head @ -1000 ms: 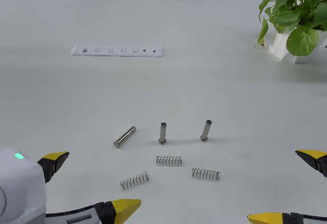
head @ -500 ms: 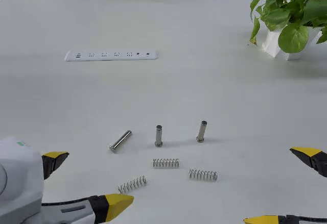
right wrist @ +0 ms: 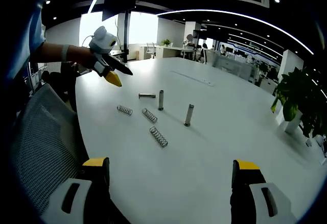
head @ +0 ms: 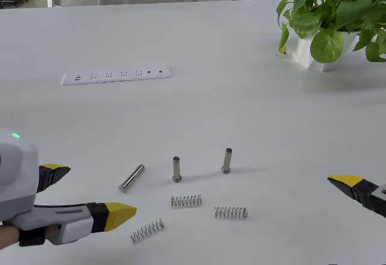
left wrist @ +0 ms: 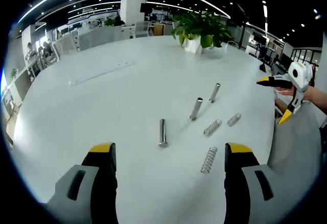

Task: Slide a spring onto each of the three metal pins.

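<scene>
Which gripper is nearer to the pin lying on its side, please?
Left. The left gripper is close beside the lying pin; the right gripper is far off opposite.

Right tool [head: 357,189] was cut off by the head view's right edge, one yellow tip showing, potted plant [head: 329,17] ran past top and right edges, power strip [head: 116,75] markings were too small to read.
</scene>
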Demonstrator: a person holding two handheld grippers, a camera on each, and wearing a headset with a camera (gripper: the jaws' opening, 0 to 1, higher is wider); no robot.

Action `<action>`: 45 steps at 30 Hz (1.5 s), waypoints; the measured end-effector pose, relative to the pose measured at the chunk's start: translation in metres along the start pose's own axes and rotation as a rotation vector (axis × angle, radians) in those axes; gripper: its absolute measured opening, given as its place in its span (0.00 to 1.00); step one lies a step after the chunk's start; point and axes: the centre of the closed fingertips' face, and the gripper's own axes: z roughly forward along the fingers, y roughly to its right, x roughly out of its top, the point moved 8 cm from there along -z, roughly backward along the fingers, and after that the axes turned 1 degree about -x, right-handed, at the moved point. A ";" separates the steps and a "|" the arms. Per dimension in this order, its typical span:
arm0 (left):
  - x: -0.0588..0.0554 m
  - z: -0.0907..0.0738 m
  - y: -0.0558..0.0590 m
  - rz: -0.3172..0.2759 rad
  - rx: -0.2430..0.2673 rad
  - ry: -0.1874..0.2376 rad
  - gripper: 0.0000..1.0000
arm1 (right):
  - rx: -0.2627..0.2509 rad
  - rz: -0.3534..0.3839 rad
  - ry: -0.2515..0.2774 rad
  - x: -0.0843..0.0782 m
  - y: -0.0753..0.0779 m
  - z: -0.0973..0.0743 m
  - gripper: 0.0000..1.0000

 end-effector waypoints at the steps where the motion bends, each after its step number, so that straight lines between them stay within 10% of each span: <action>1: 0.002 0.003 -0.001 0.002 -0.006 -0.009 0.85 | 0.002 0.003 0.002 0.000 0.000 0.000 0.99; 45: 0.022 0.088 -0.027 0.023 -0.084 -0.220 0.28 | -0.029 0.017 0.012 -0.002 -0.002 0.001 0.98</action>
